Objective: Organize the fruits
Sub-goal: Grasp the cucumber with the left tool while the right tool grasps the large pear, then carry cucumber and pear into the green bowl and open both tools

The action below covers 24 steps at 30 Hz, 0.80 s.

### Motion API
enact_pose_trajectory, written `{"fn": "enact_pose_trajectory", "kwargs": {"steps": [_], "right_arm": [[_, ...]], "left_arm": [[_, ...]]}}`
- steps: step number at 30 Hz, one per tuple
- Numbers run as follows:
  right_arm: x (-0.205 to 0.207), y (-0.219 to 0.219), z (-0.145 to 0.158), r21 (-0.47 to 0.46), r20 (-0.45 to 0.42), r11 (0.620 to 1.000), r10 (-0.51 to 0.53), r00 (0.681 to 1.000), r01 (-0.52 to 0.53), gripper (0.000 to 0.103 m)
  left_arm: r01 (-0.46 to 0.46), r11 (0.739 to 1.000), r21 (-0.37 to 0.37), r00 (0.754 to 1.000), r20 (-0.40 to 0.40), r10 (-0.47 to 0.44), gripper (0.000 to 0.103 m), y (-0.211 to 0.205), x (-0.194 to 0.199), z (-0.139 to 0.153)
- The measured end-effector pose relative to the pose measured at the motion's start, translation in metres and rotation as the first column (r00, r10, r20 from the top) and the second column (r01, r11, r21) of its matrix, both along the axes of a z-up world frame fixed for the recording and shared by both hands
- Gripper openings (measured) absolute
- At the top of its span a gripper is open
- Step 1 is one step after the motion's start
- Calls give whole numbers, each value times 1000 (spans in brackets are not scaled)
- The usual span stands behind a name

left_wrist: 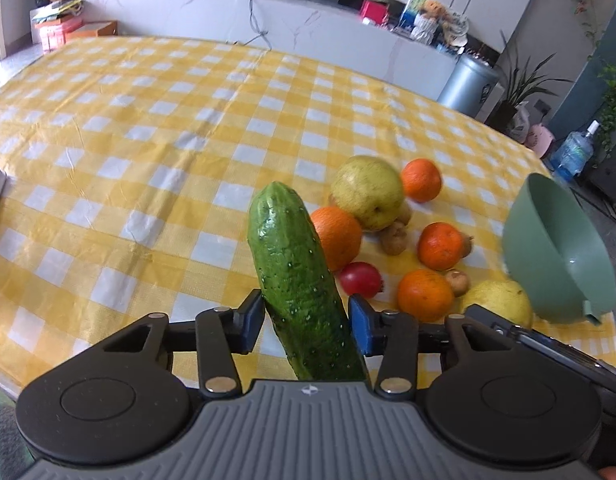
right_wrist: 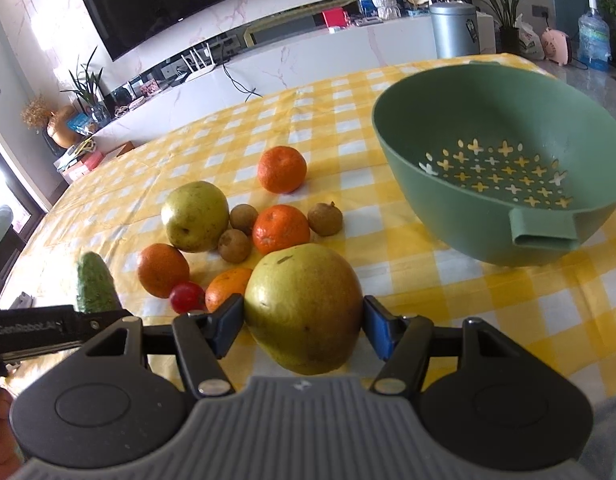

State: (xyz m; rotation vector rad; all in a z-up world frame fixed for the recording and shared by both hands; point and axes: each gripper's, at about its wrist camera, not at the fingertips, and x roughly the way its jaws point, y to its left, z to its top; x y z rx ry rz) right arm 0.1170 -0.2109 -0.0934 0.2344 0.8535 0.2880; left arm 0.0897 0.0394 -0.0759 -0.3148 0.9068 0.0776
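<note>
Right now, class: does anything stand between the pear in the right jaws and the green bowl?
Nothing visible does. The pear sits between the right jaws; only bare checked cloth lies between it and the bowl. The other fruit lies to the left.

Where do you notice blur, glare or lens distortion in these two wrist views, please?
Left wrist view: green bowl smeared, table edge bowed by the fisheye. Right wrist view: fruit crisp, window blown out white, glare washing the tablecloth.
</note>
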Motion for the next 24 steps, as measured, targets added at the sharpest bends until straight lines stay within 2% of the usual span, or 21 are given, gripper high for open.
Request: {"fn": "enact_pose_trajectory", "kwargs": {"steps": [5,13,21,24], "right_arm": [[-8,-5,6,15,23,1000,-1,1000,1,61],[-28,-10,17,41,80,999,7,997,-10,61],[-46,-27,48,61,167,998,3,986,-13,61],[-46,-39,67,29,210,999,8,978,-15,61]], "left_arm": [[15,1000,3,999,49,-15,45,-6,-14,16],[40,998,47,992,116,-46,44,-21,-33,40],[102,993,52,967,228,-111,44,-42,-40,84],[155,988,27,955,254,-156,44,-55,-31,100]]}}
